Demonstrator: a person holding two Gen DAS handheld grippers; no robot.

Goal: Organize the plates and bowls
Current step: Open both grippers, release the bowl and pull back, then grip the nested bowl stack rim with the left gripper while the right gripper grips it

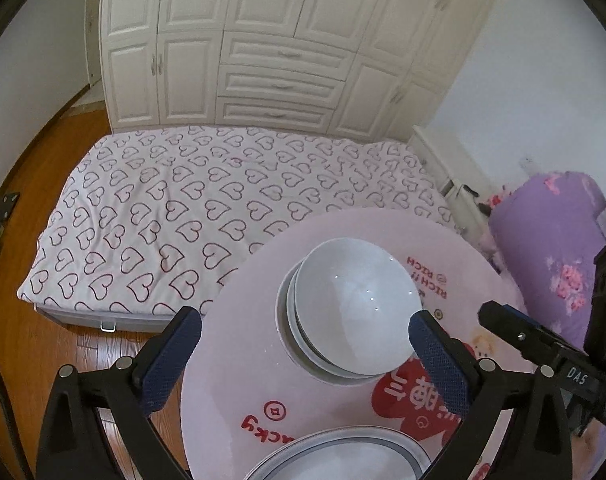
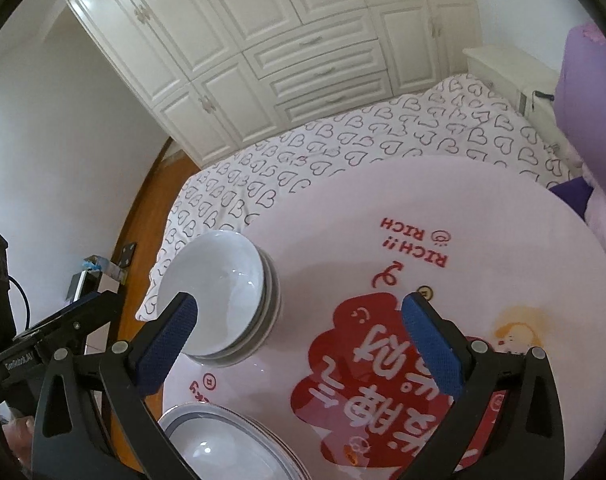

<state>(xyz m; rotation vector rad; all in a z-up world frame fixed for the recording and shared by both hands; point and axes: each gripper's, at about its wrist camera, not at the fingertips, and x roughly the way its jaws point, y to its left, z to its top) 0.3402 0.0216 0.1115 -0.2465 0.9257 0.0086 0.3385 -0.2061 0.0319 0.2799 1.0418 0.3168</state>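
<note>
A stack of white bowls (image 1: 353, 308) stands on the round pink table (image 1: 231, 380); it also shows in the right wrist view (image 2: 223, 296). A stack of grey-rimmed white plates (image 1: 339, 458) sits at the table's near edge, also in the right wrist view (image 2: 227, 444). My left gripper (image 1: 305, 342) is open and empty, above the table, its right fingertip by the bowls' near rim. My right gripper (image 2: 299, 332) is open and empty over the table's red print, the bowls by its left finger. It appears in the left wrist view (image 1: 503, 320).
A bed with a heart-print sheet (image 1: 191, 208) lies beyond the table, with white wardrobes (image 1: 263, 48) behind. A purple bundle (image 1: 551, 248) is to the right. Wooden floor (image 1: 31, 344) lies to the left.
</note>
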